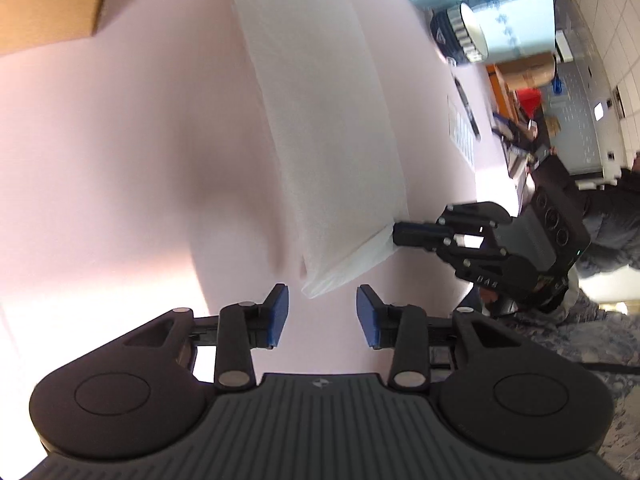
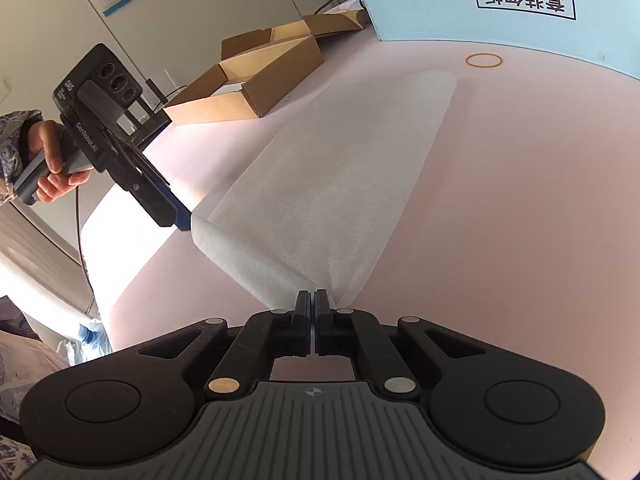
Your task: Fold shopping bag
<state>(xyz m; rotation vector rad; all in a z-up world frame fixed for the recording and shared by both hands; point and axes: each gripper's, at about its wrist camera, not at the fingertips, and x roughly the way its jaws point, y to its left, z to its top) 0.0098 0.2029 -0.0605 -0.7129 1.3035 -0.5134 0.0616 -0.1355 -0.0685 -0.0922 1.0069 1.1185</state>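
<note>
While the right gripper's (image 2: pixel 313 300) fingers pinch the shopping bag's (image 2: pixel 340 184) corner, the left gripper's (image 1: pixel 322 312) spread fingers hang just short of it.

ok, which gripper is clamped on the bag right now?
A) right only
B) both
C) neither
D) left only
A: the right gripper has its fingers shut on the near corner of the bag, while the left gripper stands open just short of the bag's other near corner, with nothing between its blue pads.
</note>
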